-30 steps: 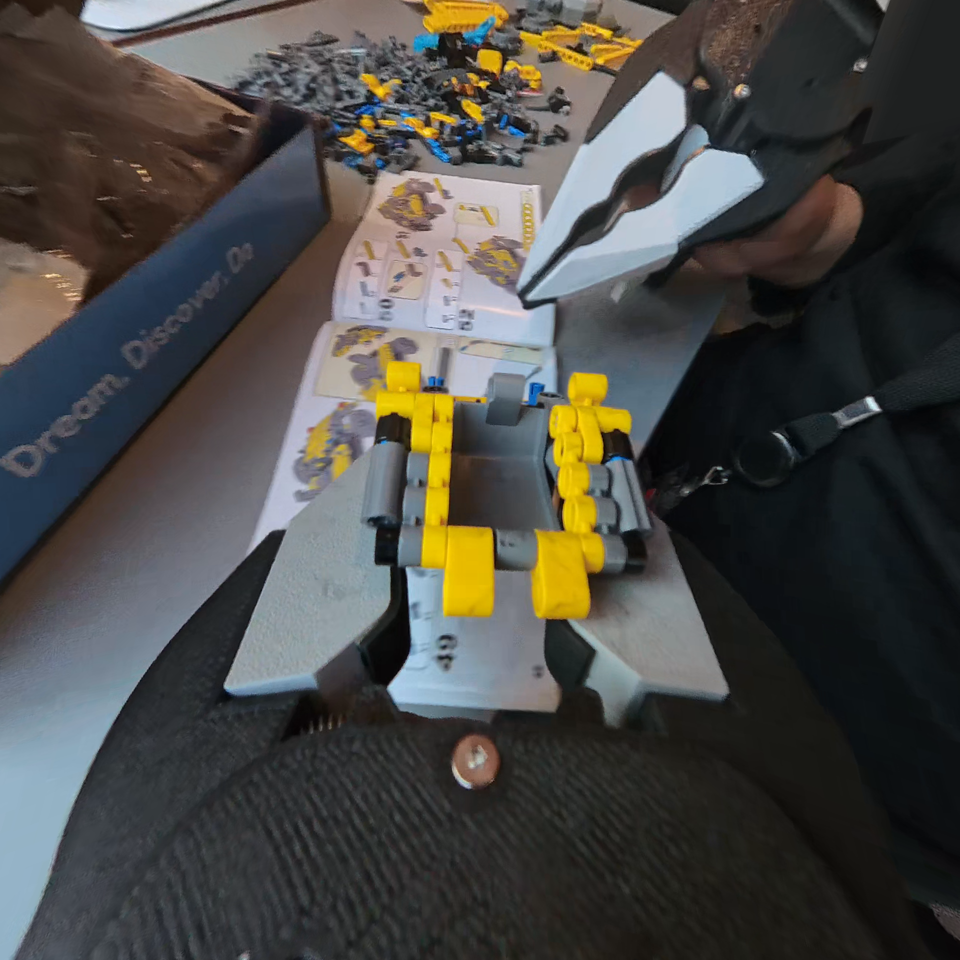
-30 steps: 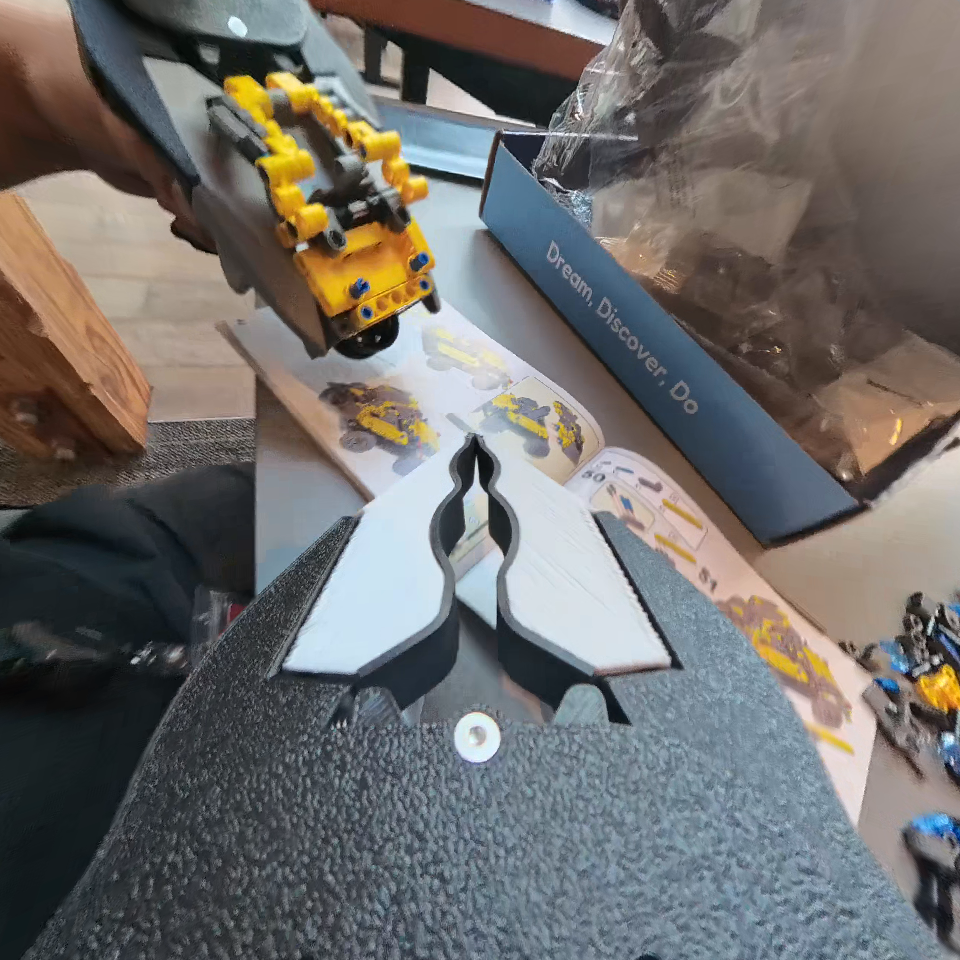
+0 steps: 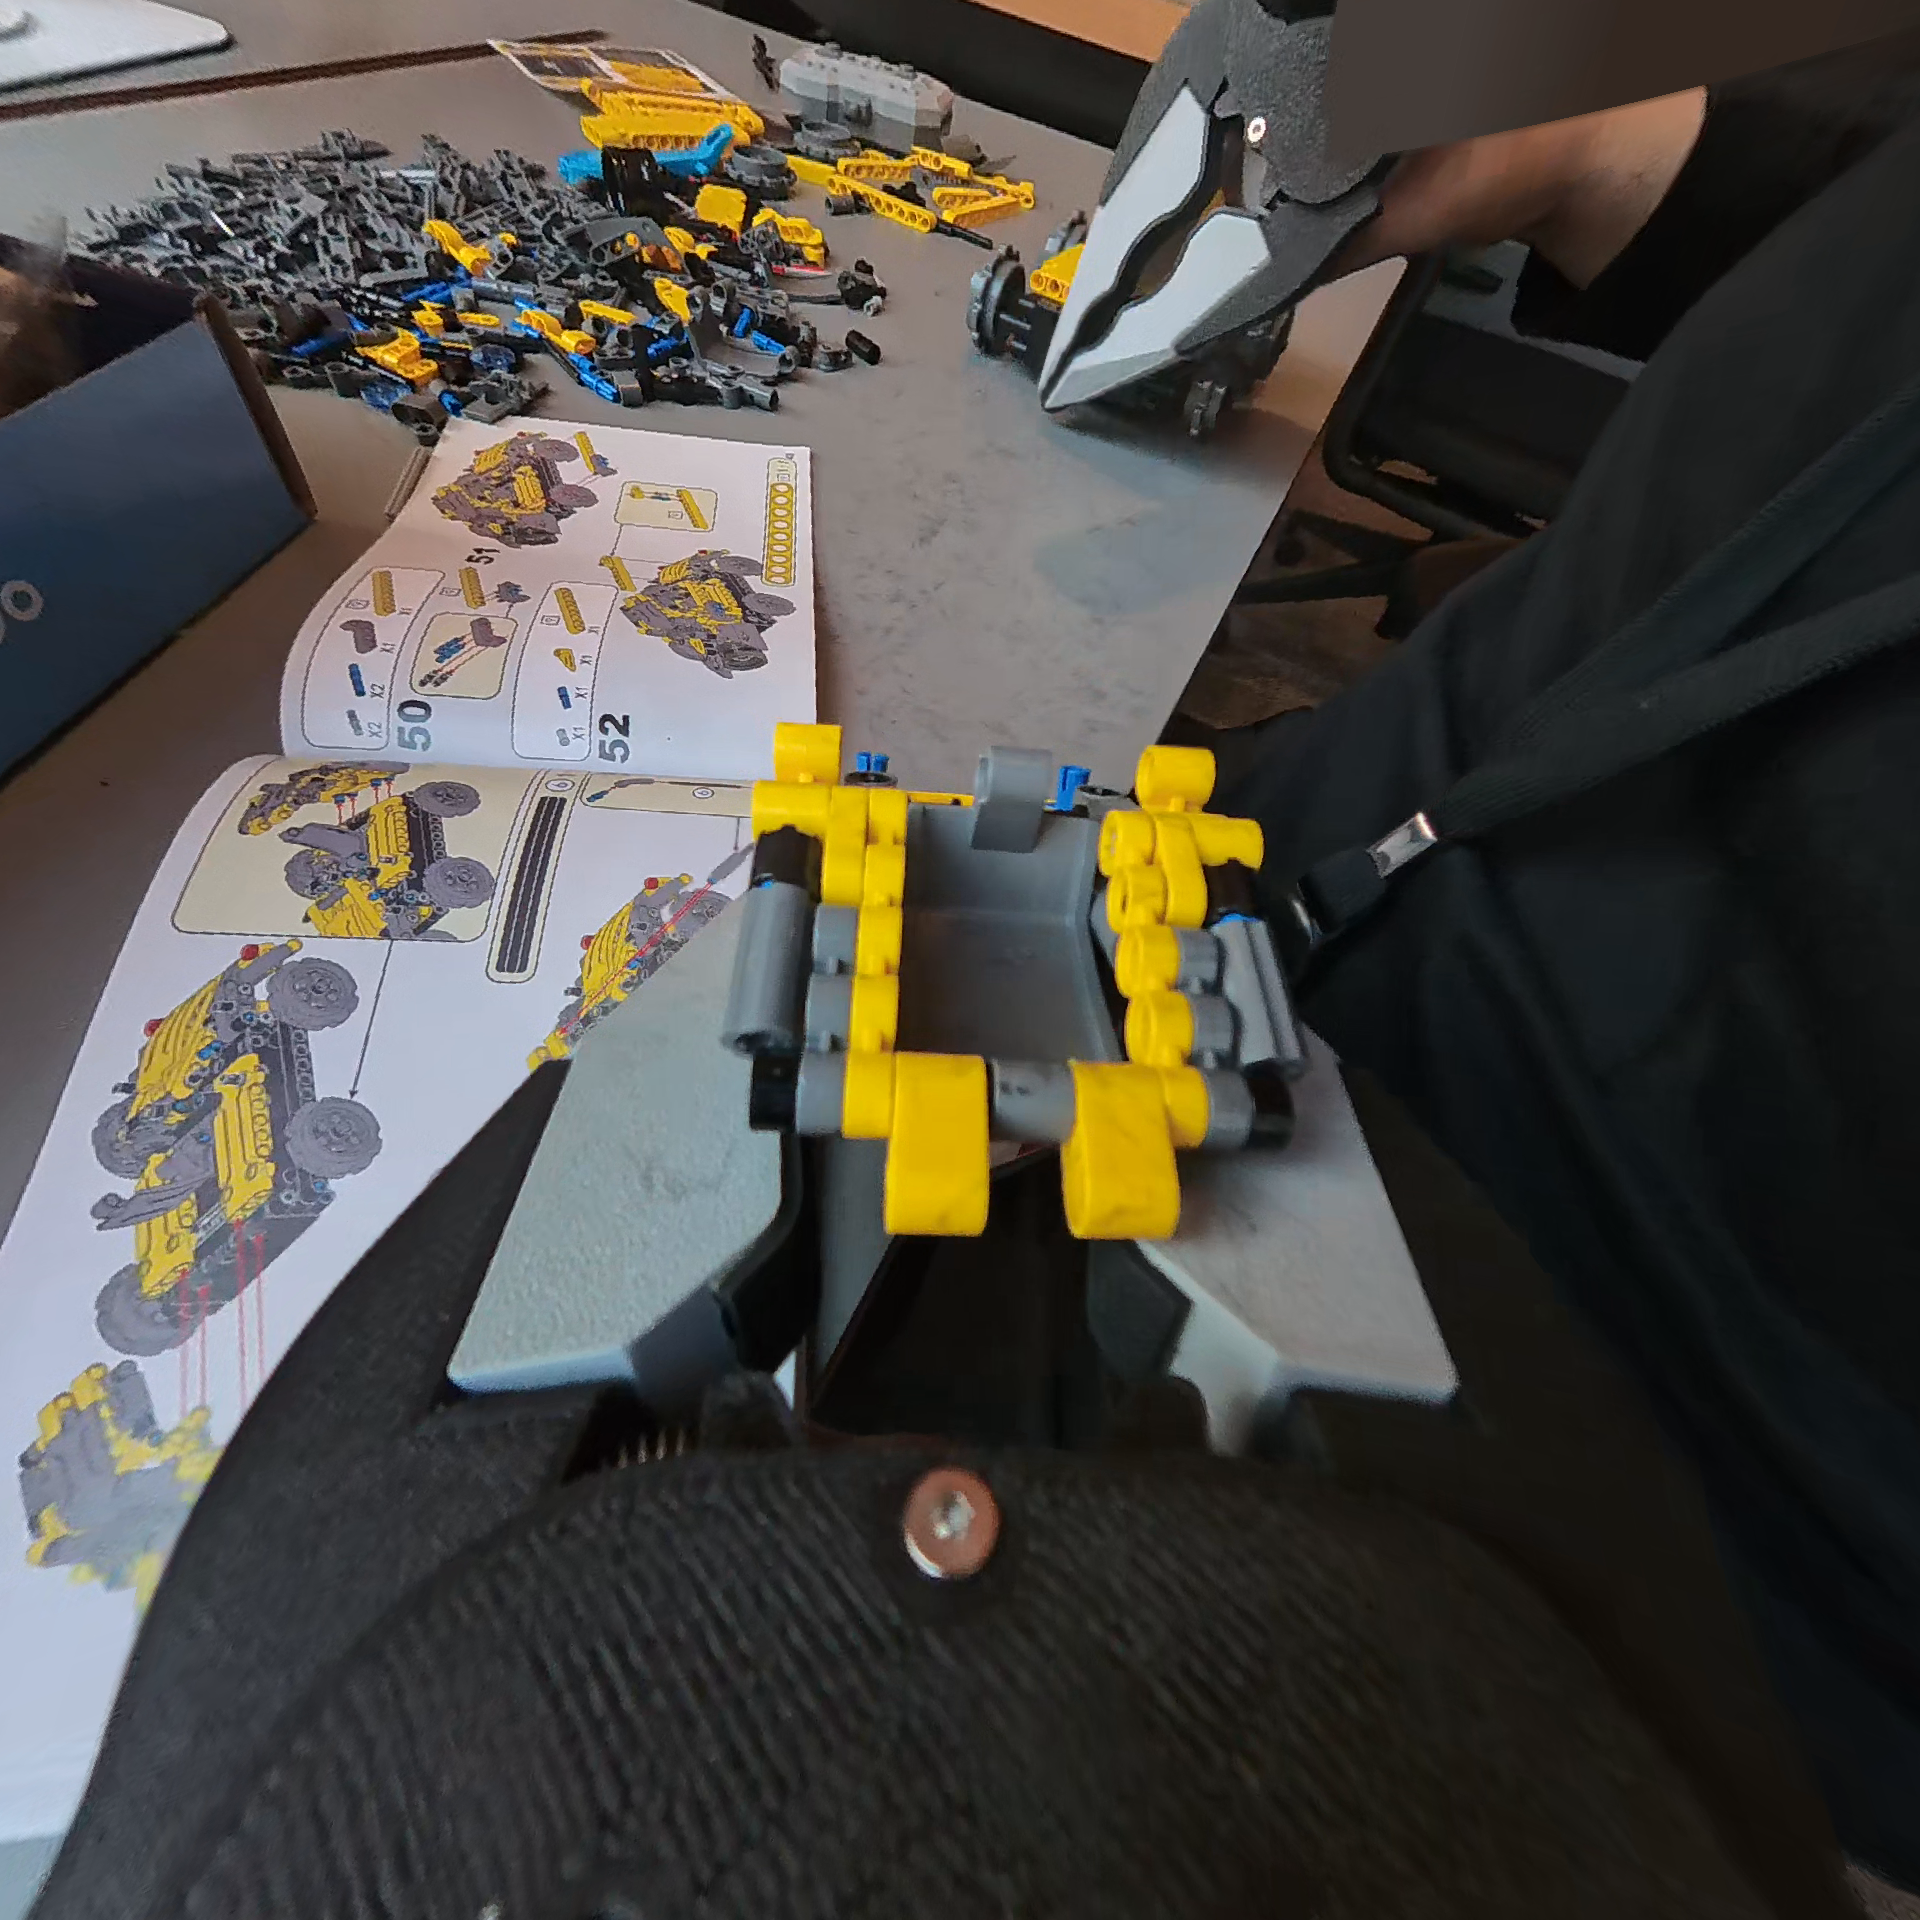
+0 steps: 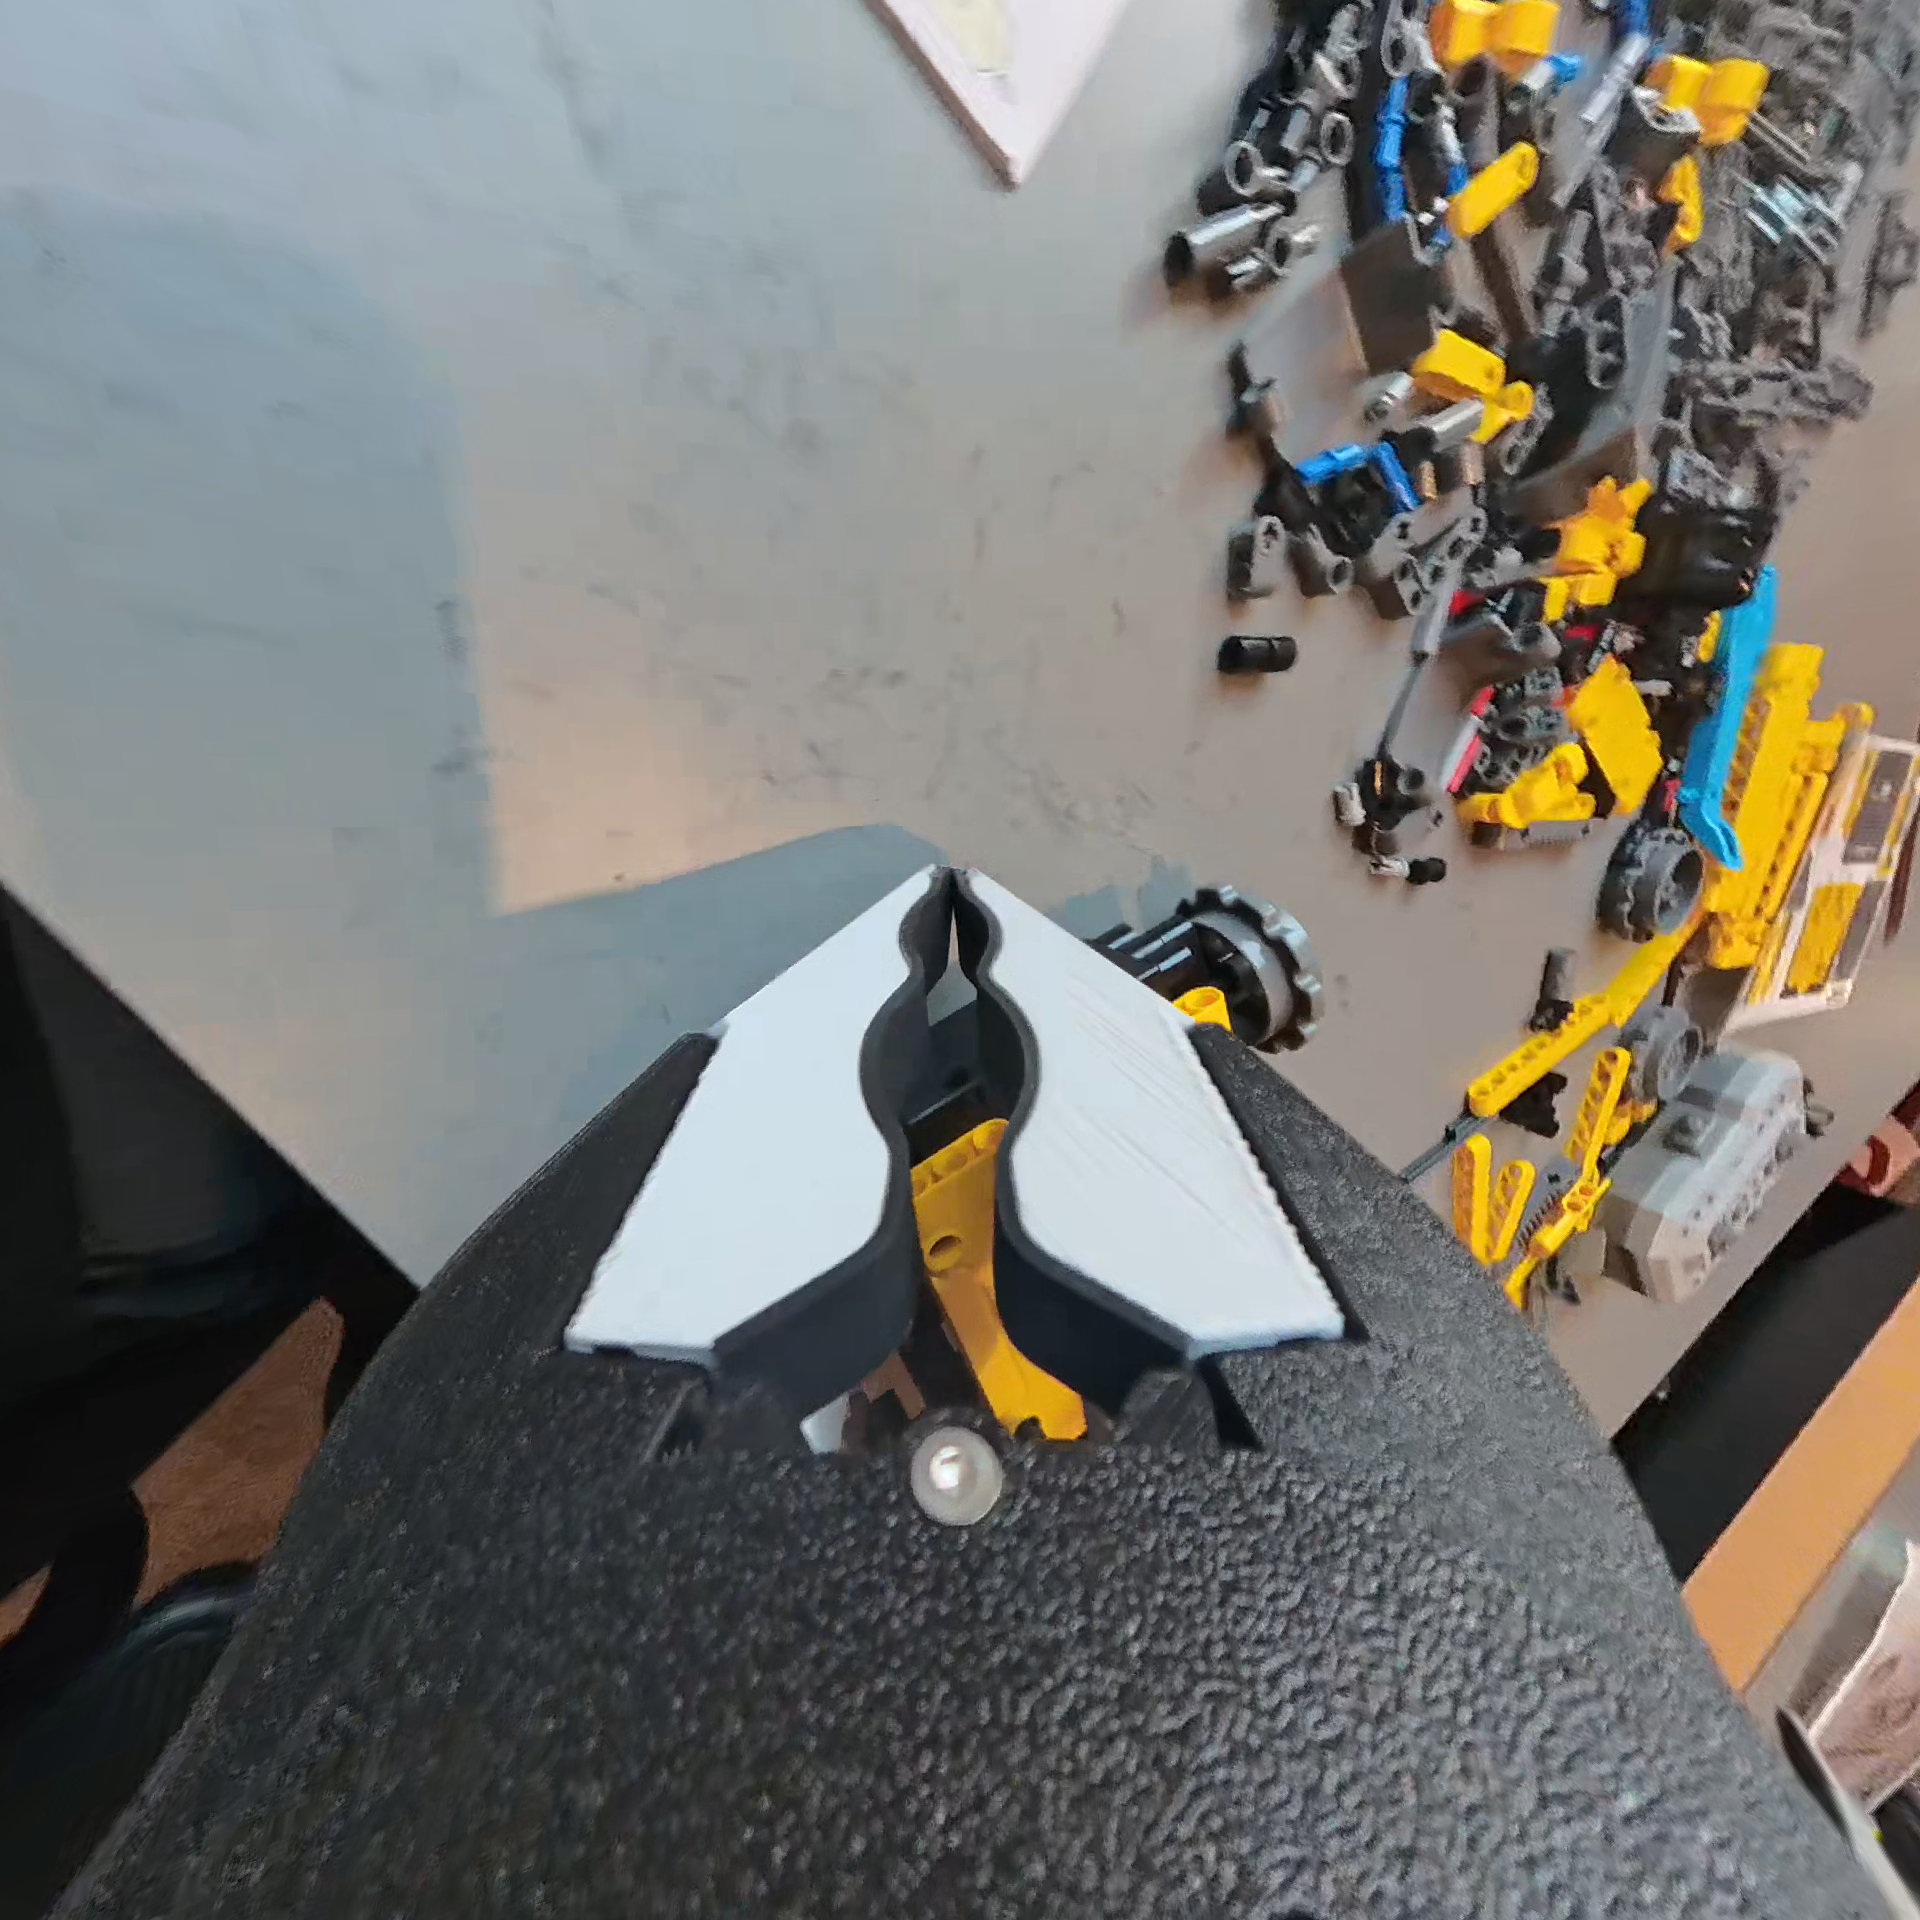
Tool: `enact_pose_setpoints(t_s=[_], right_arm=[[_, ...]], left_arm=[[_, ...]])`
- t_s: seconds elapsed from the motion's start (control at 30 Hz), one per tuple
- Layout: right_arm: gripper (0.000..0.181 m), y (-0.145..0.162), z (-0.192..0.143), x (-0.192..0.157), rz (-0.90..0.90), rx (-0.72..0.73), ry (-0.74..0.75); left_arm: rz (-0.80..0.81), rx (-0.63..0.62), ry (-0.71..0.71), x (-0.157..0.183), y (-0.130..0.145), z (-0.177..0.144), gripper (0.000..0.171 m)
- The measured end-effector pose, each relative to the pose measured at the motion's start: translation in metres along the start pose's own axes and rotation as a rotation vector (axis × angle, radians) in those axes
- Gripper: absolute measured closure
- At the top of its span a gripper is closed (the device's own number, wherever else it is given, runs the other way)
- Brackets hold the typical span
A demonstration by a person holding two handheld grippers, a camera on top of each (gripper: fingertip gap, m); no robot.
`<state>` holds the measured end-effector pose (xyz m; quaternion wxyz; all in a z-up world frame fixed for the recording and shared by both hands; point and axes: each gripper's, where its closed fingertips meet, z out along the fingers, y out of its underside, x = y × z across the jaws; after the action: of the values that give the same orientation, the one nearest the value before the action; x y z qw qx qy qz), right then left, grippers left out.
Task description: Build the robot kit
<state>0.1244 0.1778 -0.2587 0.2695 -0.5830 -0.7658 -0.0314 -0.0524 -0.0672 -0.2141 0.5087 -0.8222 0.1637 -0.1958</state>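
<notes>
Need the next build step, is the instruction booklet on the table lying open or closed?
Open. The instruction booklet lies spread flat on the table, with two illustrated pages showing either side of the centre fold.

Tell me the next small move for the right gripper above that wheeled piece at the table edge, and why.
Probably open the right gripper slightly: its fingers meet at the tips right over the black-and-yellow wheeled piece, so they can't straddle it as they are. The left gripper is occupied, clamping the yellow-grey assembly.
</notes>
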Motion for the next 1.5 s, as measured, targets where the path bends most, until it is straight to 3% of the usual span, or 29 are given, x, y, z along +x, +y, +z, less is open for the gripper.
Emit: enact_pose_setpoints(t_s=[0.07, 0.27, 0.37, 0.43, 0.63, 1.1, 1.27, 1.4, 1.5], right_arm=[[0.181, -0.014, -0.003, 0.0, 0.019, 0.06, 0.014], [0.179, -0.133, -0.038, -0.027, 0.088, 0.539, -0.062], [0.18, -0.178, -0.047, -0.051, 0.148, 0.736, -0.189], [0.179, -0.192, -0.042, -0.065, 0.165, 0.778, -0.25], [0.178, -0.203, -0.025, -0.085, 0.11, 0.797, -0.303], [0.181, -0.208, -0.023, -0.078, 0.075, 0.828, -0.307], [0.181, -0.206, -0.029, -0.079, 0.059, 0.862, -0.282], [0.181, -0.198, -0.029, -0.082, 0.06, 0.839, -0.304], [0.181, -0.194, -0.027, -0.089, 0.038, 0.81, -0.352]], left_arm=[[-0.009, -0.003, -0.011, 0.0, 0.002, 0.004, 0.117], [0.012, -0.028, -0.044, 0.005, 0.002, 0.012, 0.117], [-0.03, -0.004, -0.066, 0.004, 0.0, 0.017, 0.117], [-0.03, -0.011, -0.088, 0.004, 0.001, 0.018, 0.117], [-0.013, -0.075, -0.117, 0.0, 0.013, 0.005, 0.117], [-0.073, -0.097, -0.173, -0.039, 0.021, -0.014, 0.117], [-0.083, -0.091, -0.159, -0.011, 0.008, -0.004, 0.117], [-0.075, -0.129, -0.176, 0.018, 0.013, 0.015, 0.116], [-0.079, -0.159, -0.215, 0.018, 0.018, 0.024, 0.116]])
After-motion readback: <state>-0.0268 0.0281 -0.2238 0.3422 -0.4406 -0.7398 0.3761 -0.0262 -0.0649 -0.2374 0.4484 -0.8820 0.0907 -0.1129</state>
